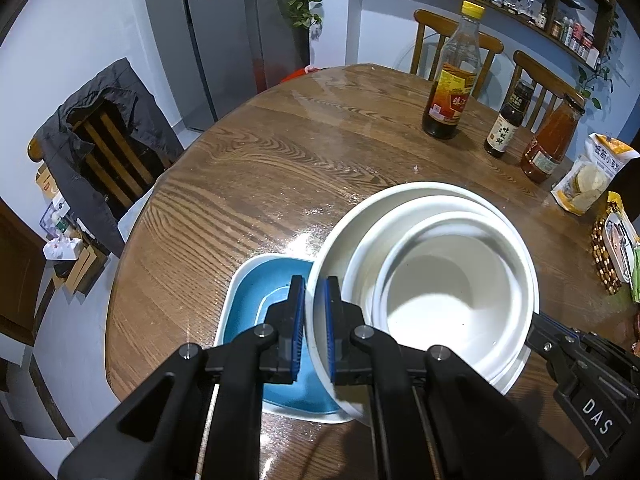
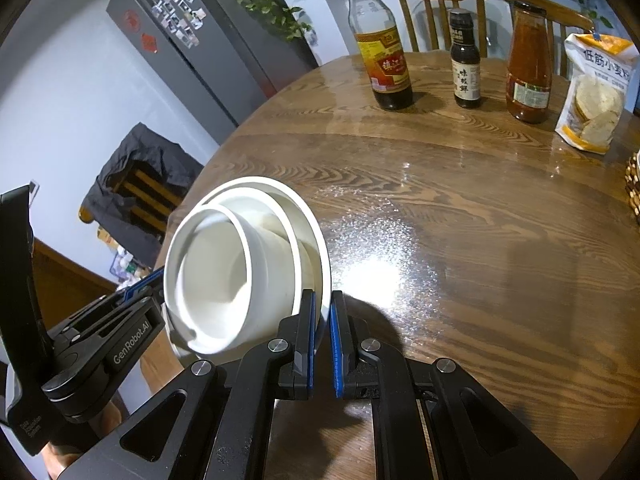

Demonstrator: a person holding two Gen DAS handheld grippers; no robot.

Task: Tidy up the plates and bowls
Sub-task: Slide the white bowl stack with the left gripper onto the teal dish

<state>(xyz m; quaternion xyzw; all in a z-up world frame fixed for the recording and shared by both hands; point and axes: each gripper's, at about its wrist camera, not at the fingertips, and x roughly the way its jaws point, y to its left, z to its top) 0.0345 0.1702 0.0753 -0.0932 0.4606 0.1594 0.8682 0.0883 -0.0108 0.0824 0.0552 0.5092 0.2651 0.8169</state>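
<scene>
White bowls (image 1: pixel 440 280) nested, tilted (3 deep).

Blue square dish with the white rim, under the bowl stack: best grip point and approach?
Take the blue square dish by its raised white rim, on the left edge, coming from the left and above. That wall is thin enough for the jaws to straddle, and the white nested bowl stack, held by the left gripper and right gripper, overlaps its right side.
</scene>
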